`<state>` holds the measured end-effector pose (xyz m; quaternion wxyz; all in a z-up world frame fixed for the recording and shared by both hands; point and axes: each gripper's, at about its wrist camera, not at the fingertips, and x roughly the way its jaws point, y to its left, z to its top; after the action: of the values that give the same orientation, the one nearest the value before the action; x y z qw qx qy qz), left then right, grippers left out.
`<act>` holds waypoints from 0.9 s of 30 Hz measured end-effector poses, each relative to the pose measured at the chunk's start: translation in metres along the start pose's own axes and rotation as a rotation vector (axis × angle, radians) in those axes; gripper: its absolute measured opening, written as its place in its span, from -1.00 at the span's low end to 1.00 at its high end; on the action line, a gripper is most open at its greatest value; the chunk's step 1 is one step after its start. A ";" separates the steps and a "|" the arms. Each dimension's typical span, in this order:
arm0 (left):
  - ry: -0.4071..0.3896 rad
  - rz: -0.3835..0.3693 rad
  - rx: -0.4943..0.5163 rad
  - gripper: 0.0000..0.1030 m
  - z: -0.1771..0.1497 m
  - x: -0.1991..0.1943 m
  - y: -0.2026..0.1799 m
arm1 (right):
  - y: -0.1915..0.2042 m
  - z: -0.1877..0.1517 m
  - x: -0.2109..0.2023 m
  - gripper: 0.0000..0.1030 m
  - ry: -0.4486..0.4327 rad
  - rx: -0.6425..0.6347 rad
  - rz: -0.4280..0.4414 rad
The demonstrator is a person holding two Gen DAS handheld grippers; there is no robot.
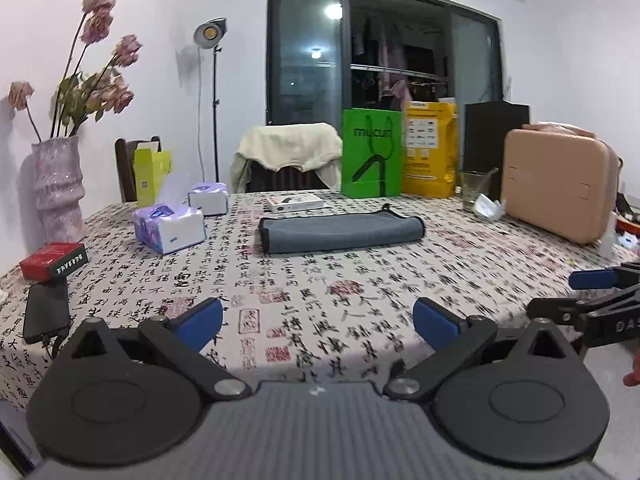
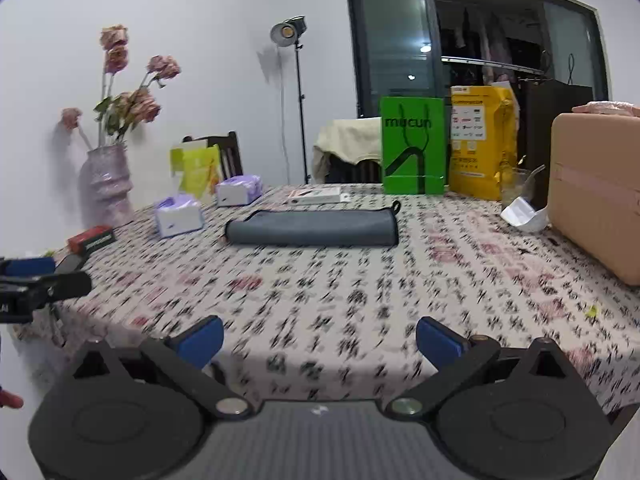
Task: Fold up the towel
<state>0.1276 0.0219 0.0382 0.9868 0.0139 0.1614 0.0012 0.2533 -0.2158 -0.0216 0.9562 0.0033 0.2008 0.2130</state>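
Note:
A grey towel [image 1: 340, 233] with dark edging lies folded into a long flat strip on the patterned tablecloth [image 1: 320, 300], far beyond both grippers. It also shows in the right wrist view [image 2: 314, 228]. My left gripper [image 1: 318, 320] is open and empty above the table's near edge. My right gripper [image 2: 319, 338] is open and empty too, held near the front edge. The right gripper shows at the far right of the left wrist view [image 1: 592, 280]; the left gripper's blue tip shows at the left edge of the right wrist view [image 2: 28, 268].
Two tissue packs [image 1: 170, 226], a red box [image 1: 52, 261], a phone [image 1: 46, 316] and a vase [image 1: 58, 188] stand left. A green bag [image 1: 371, 154], yellow bag [image 1: 430, 148], glass [image 1: 474, 188], white box [image 1: 296, 203] and pink case [image 1: 558, 184] line the back and right.

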 end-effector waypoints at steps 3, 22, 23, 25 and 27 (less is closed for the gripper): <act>0.005 -0.004 0.017 1.00 -0.008 -0.007 -0.010 | 0.007 -0.010 -0.009 1.00 0.006 -0.011 -0.001; -0.054 0.043 0.012 1.00 -0.026 -0.072 -0.017 | 0.032 -0.036 -0.074 1.00 -0.046 -0.060 0.007; -0.049 0.036 0.014 1.00 -0.027 -0.075 -0.017 | 0.034 -0.038 -0.077 1.00 -0.043 -0.062 0.009; -0.041 0.026 0.028 1.00 -0.030 -0.080 -0.018 | 0.036 -0.041 -0.084 1.00 -0.039 -0.063 0.014; -0.037 0.034 0.042 1.00 -0.034 -0.087 -0.020 | 0.037 -0.044 -0.092 1.00 -0.036 -0.054 0.032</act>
<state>0.0346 0.0018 0.0330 0.9889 0.0373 0.1430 0.0142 0.1447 -0.2234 -0.0234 0.9558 -0.0153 0.1778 0.2336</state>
